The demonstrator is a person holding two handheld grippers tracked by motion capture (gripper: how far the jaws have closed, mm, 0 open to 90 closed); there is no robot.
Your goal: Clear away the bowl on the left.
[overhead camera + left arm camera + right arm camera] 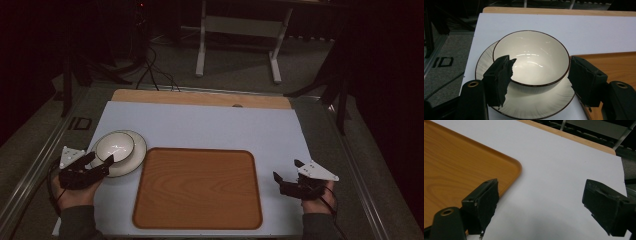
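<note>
The white bowl (531,58) sits on a ribbed white plate (484,66) at the near left of the desk (210,125), just left of the empty wooden tray (197,189). The left tongs (100,162) reach in from the near side with their jaws apart, straddling the bowl's near rim: in the left gripper view one jaw stands in front of the bowl's left part and the other just off its right side, over the tray's edge. Neither pad seems to press on the bowl yet, so I judge the grasp as set up but not closed.

The right tongs (285,182) hover at the near right, well apart from the bowl, jaws wide with nothing between them. In the right gripper view they look across bare white desk, with the tray's corner (509,162) to one side.

As a judgement, the work is at its very start: bowl and plate are stacked off the tray, and nothing lies on the tray. What seems left is closing on the bowl, lifting it clear of the plate, and setting it down, likely on the tray, with the plate perhaps to follow.
</note>
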